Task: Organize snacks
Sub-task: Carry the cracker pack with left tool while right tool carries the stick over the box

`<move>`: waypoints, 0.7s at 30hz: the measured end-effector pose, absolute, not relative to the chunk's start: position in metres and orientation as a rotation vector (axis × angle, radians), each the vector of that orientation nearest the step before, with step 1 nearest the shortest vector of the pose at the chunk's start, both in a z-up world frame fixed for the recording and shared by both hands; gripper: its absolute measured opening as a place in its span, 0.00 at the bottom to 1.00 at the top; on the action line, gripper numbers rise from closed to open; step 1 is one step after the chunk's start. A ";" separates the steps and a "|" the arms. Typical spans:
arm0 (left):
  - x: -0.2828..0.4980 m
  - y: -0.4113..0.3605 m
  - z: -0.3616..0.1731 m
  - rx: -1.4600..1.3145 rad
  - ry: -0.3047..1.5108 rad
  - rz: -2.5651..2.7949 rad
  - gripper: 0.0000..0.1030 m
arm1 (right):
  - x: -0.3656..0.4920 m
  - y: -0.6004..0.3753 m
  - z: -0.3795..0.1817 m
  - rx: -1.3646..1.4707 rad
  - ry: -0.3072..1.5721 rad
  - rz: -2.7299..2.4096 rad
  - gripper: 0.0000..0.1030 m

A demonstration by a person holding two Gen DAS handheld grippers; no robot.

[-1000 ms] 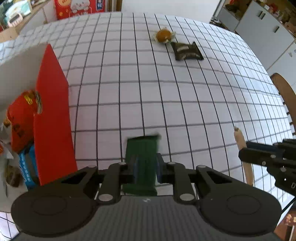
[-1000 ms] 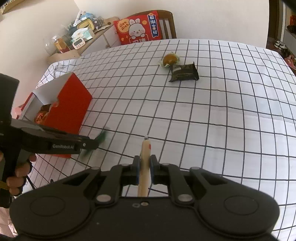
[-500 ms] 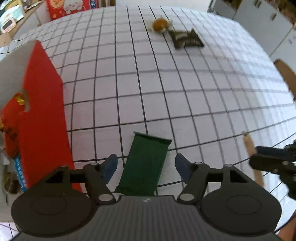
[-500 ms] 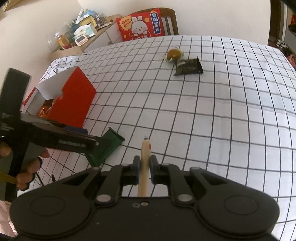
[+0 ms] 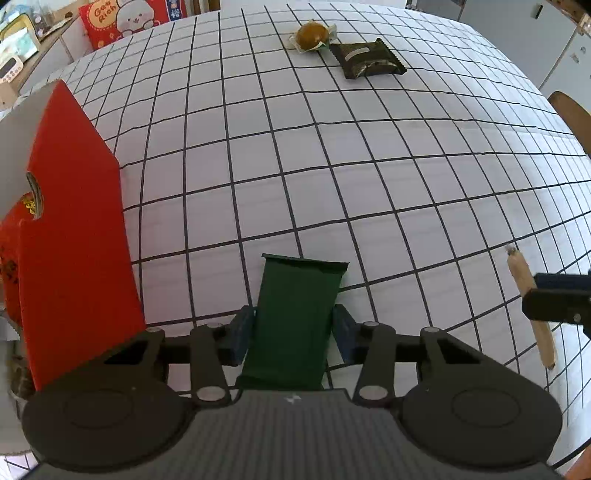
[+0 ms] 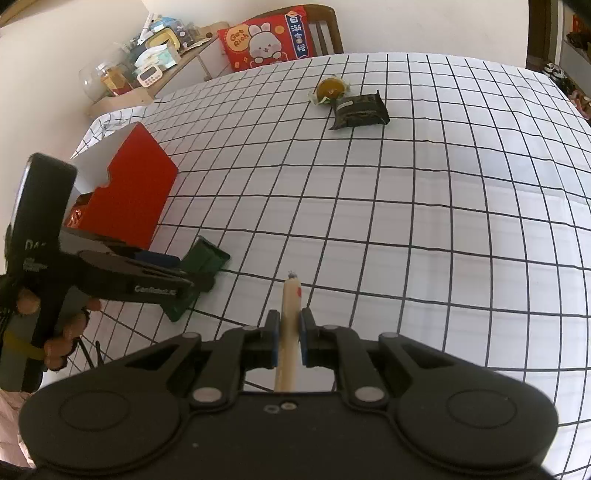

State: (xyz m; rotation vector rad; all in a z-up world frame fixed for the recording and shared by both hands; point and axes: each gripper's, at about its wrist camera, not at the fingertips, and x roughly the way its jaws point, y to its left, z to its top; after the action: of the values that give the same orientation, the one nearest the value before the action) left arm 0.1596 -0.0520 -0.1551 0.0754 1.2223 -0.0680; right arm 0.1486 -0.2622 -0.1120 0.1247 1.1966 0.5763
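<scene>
A dark green snack packet (image 5: 295, 314) lies flat on the checked tablecloth, right of the red snack box (image 5: 74, 240). My left gripper (image 5: 293, 332) closes on its two long sides, pads touching it; it also shows in the right wrist view (image 6: 192, 280), with the packet (image 6: 203, 258) and the box (image 6: 133, 195). My right gripper (image 6: 288, 338) is shut on a thin beige snack stick (image 6: 290, 314), held above the cloth; the stick also shows in the left wrist view (image 5: 528, 302). A round golden wrapped snack (image 6: 330, 88) and a dark packet (image 6: 358, 110) lie far across the table.
The open red box holds several snacks, among them a red packet (image 5: 11, 258). A red rabbit cushion (image 6: 266, 38) rests on a chair beyond the table. A cluttered shelf (image 6: 147, 70) stands at the far left. White cabinets (image 5: 517, 29) stand at the far right.
My left gripper held the green packet on edge, opened and dropped it flat on the cloth, then closed again on its long sides. My right gripper kept holding the stick.
</scene>
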 end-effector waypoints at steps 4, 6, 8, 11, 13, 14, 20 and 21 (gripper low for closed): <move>0.159 -0.049 -0.153 0.034 1.222 -0.047 0.43 | 0.150 -0.259 -0.113 0.121 1.201 0.575 0.09; 0.156 -0.045 -0.147 0.000 1.213 -0.046 0.43 | 0.152 -0.258 -0.112 0.120 1.200 0.576 0.09; 0.154 -0.044 -0.140 -0.011 1.202 -0.043 0.43 | 0.153 -0.256 -0.109 0.119 1.193 0.577 0.09; 0.151 -0.040 -0.126 -0.050 1.192 -0.023 0.43 | 0.155 -0.255 -0.103 0.118 1.179 0.585 0.09; 0.145 -0.038 -0.112 -0.064 1.172 -0.019 0.43 | 0.156 -0.252 -0.098 0.120 1.169 0.591 0.09; 0.141 -0.038 -0.104 -0.064 1.155 -0.021 0.43 | 0.156 -0.251 -0.095 0.120 1.163 0.596 0.09; 0.119 -0.027 -0.058 -0.091 1.071 0.010 0.43 | 0.157 -0.234 -0.071 0.115 1.116 0.640 0.09; 0.115 -0.023 -0.051 -0.102 1.060 0.018 0.43 | 0.158 -0.229 -0.067 0.112 1.107 0.651 0.09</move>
State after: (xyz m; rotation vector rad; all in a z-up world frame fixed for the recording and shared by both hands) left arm 0.1152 -0.0231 -0.0509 -0.1020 1.0602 0.0185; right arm 0.1578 -0.2288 -0.0668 0.1120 1.1065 0.6511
